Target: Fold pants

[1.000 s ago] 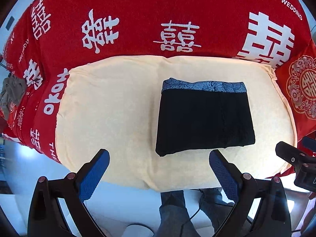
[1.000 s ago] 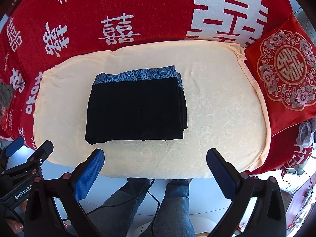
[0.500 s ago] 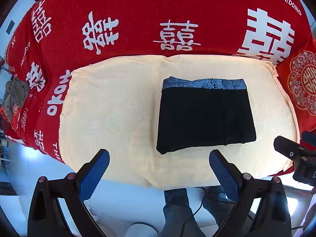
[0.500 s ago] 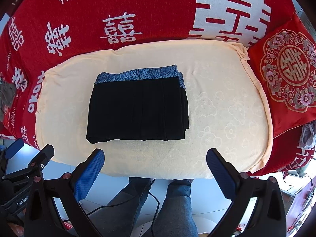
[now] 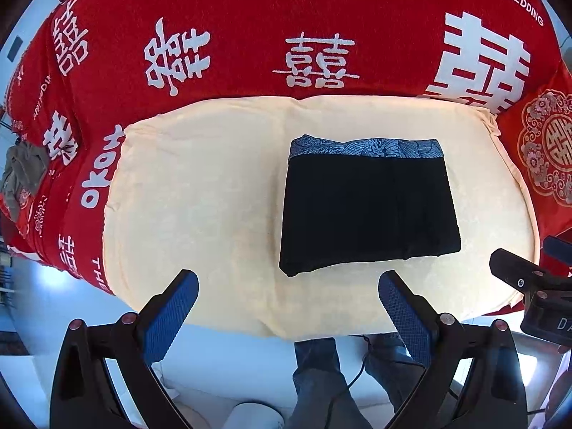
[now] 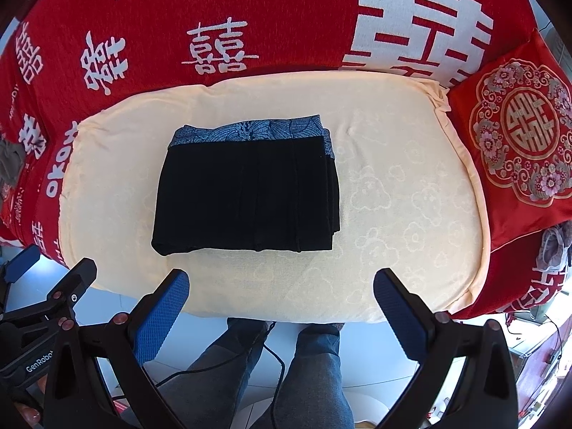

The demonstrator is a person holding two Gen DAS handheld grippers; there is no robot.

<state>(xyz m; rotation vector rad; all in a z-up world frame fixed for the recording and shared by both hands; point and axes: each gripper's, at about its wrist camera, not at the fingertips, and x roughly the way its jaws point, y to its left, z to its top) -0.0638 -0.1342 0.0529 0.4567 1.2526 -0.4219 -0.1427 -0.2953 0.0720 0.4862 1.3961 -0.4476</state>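
The black pants [image 5: 368,211] [image 6: 246,196] lie folded into a neat rectangle on the cream cushion [image 5: 200,193] [image 6: 400,193], with the blue patterned waistband [image 5: 364,147] at the far edge. My left gripper [image 5: 287,286] hangs open above the cushion's near edge, short of the pants, holding nothing. My right gripper [image 6: 280,286] is open too, back from the pants' near edge, with nothing between its blue pads. Each gripper shows at the side of the other's view.
A red blanket with white characters [image 5: 286,35] covers the sofa back. A red embroidered pillow [image 6: 518,136] stands at the right. Grey cloth [image 5: 21,171] lies at the far left. The person's legs in jeans [image 6: 304,375] and a cable are below on the pale floor.
Both grippers have drawn back slightly toward the person, so the cushion and pants sit a bit higher in view. The pants have not moved.
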